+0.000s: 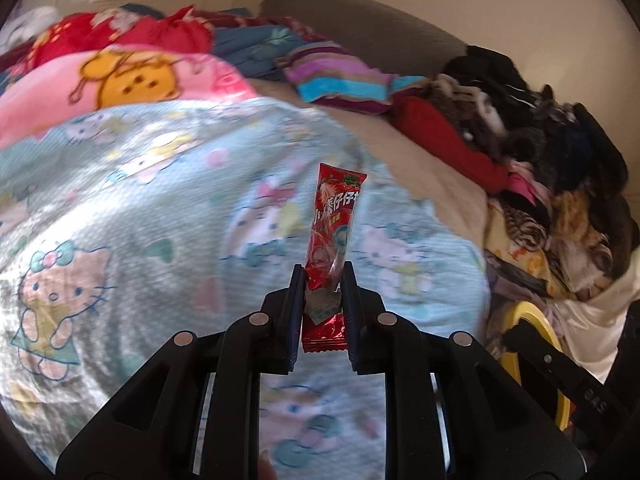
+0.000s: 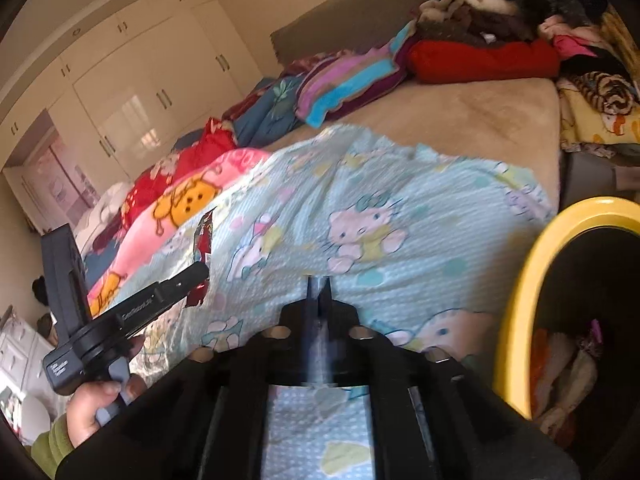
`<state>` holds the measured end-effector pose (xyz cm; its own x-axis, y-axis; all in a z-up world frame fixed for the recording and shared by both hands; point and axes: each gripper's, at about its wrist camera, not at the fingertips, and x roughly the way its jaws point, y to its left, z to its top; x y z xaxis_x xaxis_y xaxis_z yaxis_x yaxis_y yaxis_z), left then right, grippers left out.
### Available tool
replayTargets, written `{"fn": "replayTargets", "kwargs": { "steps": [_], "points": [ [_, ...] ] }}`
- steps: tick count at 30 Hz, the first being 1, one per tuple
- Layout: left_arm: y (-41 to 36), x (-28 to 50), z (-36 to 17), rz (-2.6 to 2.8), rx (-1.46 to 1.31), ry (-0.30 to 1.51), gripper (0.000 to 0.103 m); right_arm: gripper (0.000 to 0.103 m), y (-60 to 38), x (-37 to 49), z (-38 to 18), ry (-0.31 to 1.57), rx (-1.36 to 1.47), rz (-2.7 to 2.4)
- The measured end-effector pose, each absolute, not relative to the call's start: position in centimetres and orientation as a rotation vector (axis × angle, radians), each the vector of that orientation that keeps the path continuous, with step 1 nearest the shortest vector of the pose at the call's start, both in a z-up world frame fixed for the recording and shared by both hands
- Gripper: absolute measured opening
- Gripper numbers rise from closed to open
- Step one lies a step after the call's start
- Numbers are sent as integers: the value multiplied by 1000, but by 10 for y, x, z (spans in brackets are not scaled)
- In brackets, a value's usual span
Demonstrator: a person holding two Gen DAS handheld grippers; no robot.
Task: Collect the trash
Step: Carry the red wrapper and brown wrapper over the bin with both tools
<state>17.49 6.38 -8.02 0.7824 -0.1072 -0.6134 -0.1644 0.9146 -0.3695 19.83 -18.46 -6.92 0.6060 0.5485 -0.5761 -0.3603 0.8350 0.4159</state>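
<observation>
My left gripper (image 1: 323, 280) is shut on a long red snack wrapper (image 1: 334, 216), held upright above the light blue cartoon-cat blanket (image 1: 160, 208). The wrapper also shows in the right wrist view (image 2: 203, 236), clamped by the left gripper (image 2: 196, 276) at the left. My right gripper (image 2: 319, 284) is shut and empty over the same blanket (image 2: 380, 232). A yellow-rimmed trash bin (image 2: 532, 264) with litter inside stands at the right, beside the bed; its rim shows in the left wrist view (image 1: 536, 320).
A pink cartoon blanket (image 1: 120, 76), a red quilt (image 1: 132, 32) and striped bedding (image 1: 340, 76) lie further up the bed. A pile of dark and red clothes (image 1: 520, 128) covers the right side. White wardrobes (image 2: 132, 92) stand behind.
</observation>
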Motion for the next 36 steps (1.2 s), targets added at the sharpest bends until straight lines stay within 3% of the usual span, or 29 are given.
{"fn": "replayTargets", "kwargs": {
  "steps": [36],
  "points": [
    [-91,155,-37,-334,-233,650,12,1,-357,176,-26,574,383,233]
  ]
}}
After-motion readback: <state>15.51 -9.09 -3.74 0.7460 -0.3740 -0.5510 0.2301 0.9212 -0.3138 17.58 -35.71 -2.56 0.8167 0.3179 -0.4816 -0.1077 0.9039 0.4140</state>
